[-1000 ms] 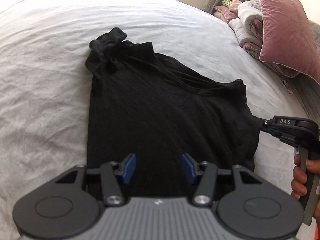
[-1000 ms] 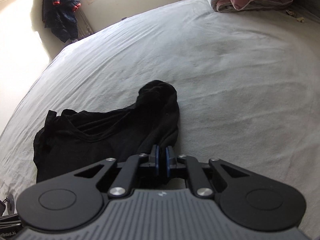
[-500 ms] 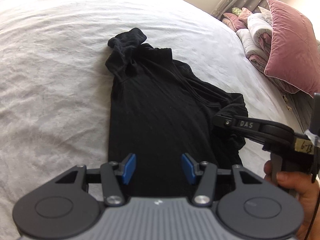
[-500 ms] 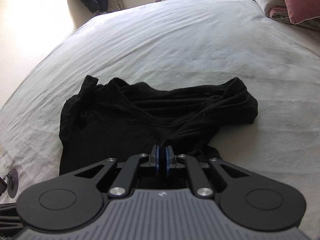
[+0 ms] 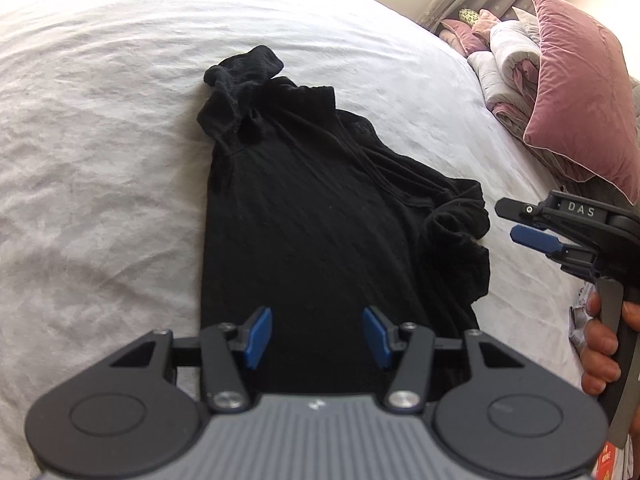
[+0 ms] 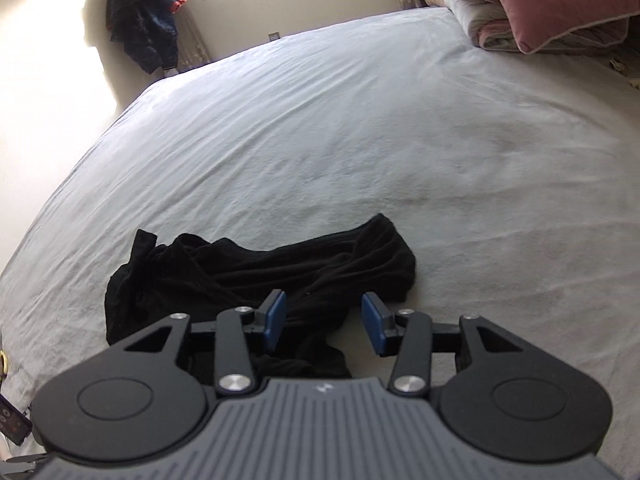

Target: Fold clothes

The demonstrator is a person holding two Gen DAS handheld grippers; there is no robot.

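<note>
A black top point(image 5: 312, 224) lies on the white bed sheet point(image 5: 100, 160), its right sleeve folded in over the body in a bunched heap point(image 5: 460, 236). My left gripper point(image 5: 316, 336) hovers open over the near hem, nothing between its blue pads. The right gripper point(image 5: 516, 224) shows at the right edge of the left wrist view, held by a hand, just clear of the folded sleeve. In the right wrist view the right gripper point(image 6: 322, 326) has its jaws opening above the garment point(image 6: 260, 272), with cloth lying below them and the pads free of it.
Pink pillows point(image 5: 584, 92) and rolled quilts point(image 5: 508, 80) are stacked at the head of the bed on the right. A dark jacket point(image 6: 148, 12) hangs by the window wall beyond the bed. White sheet spreads wide to the left and beyond the garment.
The right gripper carried the sleeve inward over the body, let it go and drew back to the right, its jaws going from shut to apart. The left gripper stayed open in place.
</note>
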